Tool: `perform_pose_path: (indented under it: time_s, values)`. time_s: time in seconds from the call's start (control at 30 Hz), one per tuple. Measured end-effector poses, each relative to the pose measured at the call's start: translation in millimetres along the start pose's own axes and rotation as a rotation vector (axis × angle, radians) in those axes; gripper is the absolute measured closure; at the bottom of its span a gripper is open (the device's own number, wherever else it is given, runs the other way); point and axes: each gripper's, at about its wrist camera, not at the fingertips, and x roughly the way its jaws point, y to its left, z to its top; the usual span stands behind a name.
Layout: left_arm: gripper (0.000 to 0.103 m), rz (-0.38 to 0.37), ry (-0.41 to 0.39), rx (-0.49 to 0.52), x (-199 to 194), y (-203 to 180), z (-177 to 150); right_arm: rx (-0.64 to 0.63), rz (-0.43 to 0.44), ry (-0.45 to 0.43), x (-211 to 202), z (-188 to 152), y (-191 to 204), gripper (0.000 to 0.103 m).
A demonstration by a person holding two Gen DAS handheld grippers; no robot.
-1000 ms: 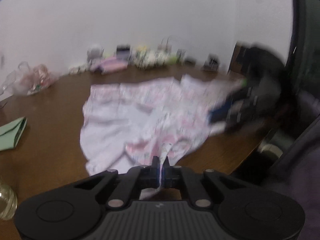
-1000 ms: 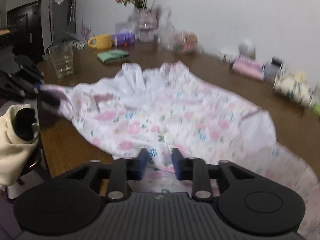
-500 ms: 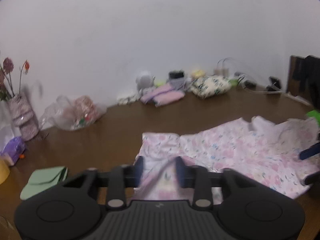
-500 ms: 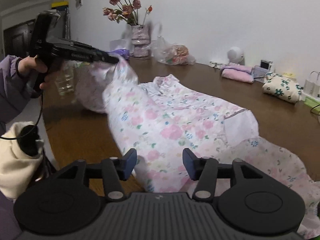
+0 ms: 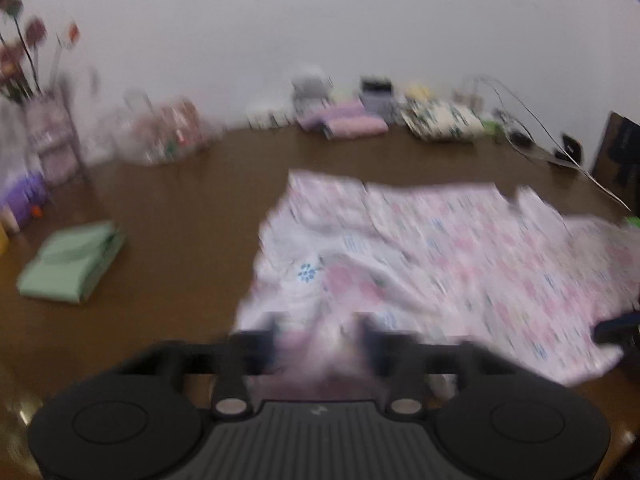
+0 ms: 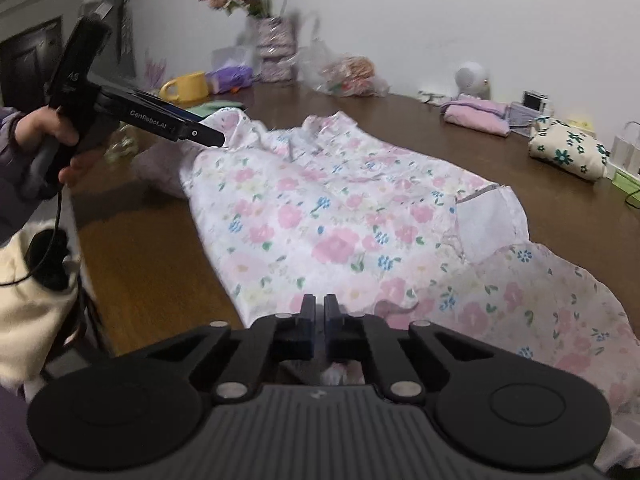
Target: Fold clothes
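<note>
A white garment with pink and blue flowers (image 6: 340,216) lies spread on the brown table (image 6: 520,152); it also shows in the blurred left wrist view (image 5: 440,264). My left gripper (image 5: 318,336) has its jaws apart with a bunch of the fabric between them. In the right wrist view it (image 6: 208,136) reaches in from the left at the garment's far corner. My right gripper (image 6: 319,308) has its jaws nearly closed at the garment's near edge, with a bit of cloth showing behind them.
A folded green cloth (image 5: 72,264), a yellow mug (image 6: 188,86), a vase of flowers (image 6: 276,48), a plastic bag (image 6: 352,76), folded pink clothes (image 6: 476,114) and a floral pouch (image 6: 568,148) stand along the table's far side. A cream bundle (image 6: 28,280) hangs at the near left.
The left gripper's jaws opened over the last second and it moved down over the garment's corner. The right gripper's jaws opened and then closed at the near edge. The fabric lies flatter.
</note>
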Motion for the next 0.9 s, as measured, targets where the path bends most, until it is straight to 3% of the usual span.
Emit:
perform_pose_path:
  time_s: [0.1, 0.2, 0.27, 0.33, 0.43, 0.57, 0.6, 0.67, 0.73, 0.83, 0.9]
  values:
    - [0.096, 0.036, 0.014, 0.022, -10, 0, -23, 0.01, 0.024, 0.031, -16, -7, -11, 0.099]
    - [0.079, 0.119, -0.027, -0.095, -20, 20, -33, 0.021, -0.049, 0.011, -29, -3, -12, 0.091]
    - [0.058, 0.17, -0.109, -0.224, -31, 33, -32, 0.032, -0.078, -0.026, -36, 3, -9, 0.083]
    - [0.056, 0.22, -0.19, -0.326, -44, 39, -30, 0.033, -0.072, -0.077, -29, 14, 3, 0.073]
    - [0.05, 0.267, -0.249, -0.375, -60, 30, -29, -0.004, -0.112, -0.091, -5, 27, 24, 0.071]
    - [0.047, 0.191, -0.21, -0.323, -59, -3, -48, -0.041, -0.188, -0.082, 11, 25, 37, 0.064]
    - [0.046, 0.178, -0.191, -0.298, -55, -11, -50, -0.046, -0.174, -0.087, 9, 22, 38, 0.062]
    - [0.044, 0.16, -0.156, -0.242, -44, -25, -53, -0.057, -0.135, -0.098, 4, 18, 41, 0.046]
    - [0.043, 0.168, -0.141, -0.195, -35, -31, -51, -0.069, -0.095, -0.11, -1, 13, 43, 0.041]
    - [0.039, 0.171, -0.132, -0.173, -28, -28, -49, -0.124, -0.071, -0.099, 4, 16, 51, 0.042]
    - [0.045, 0.146, -0.117, -0.169, -25, -25, -50, -0.137, -0.076, -0.07, 14, 19, 55, 0.057]
